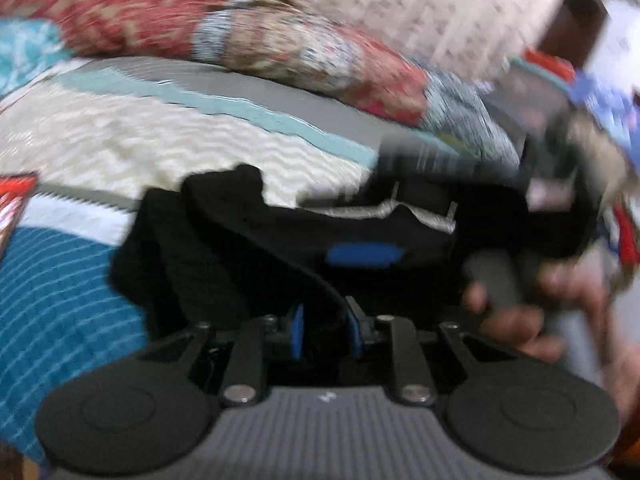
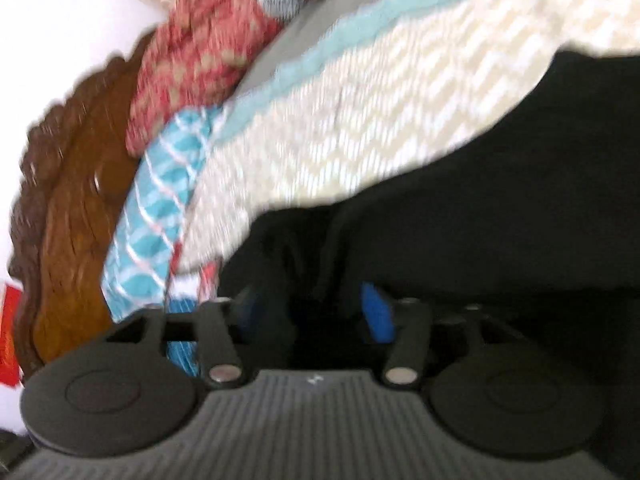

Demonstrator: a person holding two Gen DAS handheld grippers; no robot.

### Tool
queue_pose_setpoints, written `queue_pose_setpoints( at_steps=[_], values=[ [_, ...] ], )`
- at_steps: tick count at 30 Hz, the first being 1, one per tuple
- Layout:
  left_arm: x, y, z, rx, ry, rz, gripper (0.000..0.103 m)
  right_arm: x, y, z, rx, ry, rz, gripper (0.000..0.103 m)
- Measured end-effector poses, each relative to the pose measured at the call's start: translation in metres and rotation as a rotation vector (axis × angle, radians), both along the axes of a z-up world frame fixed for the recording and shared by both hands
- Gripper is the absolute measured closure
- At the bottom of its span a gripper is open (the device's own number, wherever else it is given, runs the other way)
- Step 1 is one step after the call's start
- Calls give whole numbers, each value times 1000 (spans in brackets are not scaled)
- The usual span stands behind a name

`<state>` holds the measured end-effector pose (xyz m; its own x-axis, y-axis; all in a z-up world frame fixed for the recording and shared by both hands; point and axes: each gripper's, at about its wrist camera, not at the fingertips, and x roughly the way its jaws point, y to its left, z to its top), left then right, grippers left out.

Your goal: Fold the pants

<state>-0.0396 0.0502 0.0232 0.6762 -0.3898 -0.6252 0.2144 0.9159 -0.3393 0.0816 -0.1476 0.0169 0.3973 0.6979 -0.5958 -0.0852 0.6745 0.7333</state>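
Bedspread underlies black pants, left claw angled downward, nearly closed.

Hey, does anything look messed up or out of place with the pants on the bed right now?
Nothing damaged or spilled. The black pants lie bunched and rumpled on the patterned bedspread, not yet flat. Both views are motion-blurred, so fine detail is unclear.

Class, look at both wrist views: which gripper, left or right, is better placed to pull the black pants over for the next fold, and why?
Probably left. The left gripper is nearly closed around a fold of the black pants; the right gripper stands open over the fabric.
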Motion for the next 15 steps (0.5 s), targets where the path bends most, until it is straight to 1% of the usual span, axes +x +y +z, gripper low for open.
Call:
queue_pose_setpoints(
  at_steps=[2,5,7,8,10,11,12,15],
  values=[
    [2,-16,-5,55,-10,-27,83,-3,1,12,-20,-43,-4,29],
    [-2,-20,-2,74,-29,-43,82,-9,24,28,-89,-124,87,26],
    [-3,-16,-1,73,-30,-40,82,-14,48,29,-137,-157,183,22],
    [-4,-14,-1,71,-28,-38,82,-15,58,28,-164,-161,232,22],
    [-6,-10,-3,70,-27,-37,84,-14,90,21,-244,-153,349,22],
    [-8,-9,-3,87,-28,-21,84,-13,101,18,-288,-146,402,22],
    [-8,-6,-5,89,-28,-15,84,-11,115,16,-342,-146,457,22],
    [-11,2,-5,64,-20,-20,81,-8,143,14,-465,-161,589,21]
  ],
)
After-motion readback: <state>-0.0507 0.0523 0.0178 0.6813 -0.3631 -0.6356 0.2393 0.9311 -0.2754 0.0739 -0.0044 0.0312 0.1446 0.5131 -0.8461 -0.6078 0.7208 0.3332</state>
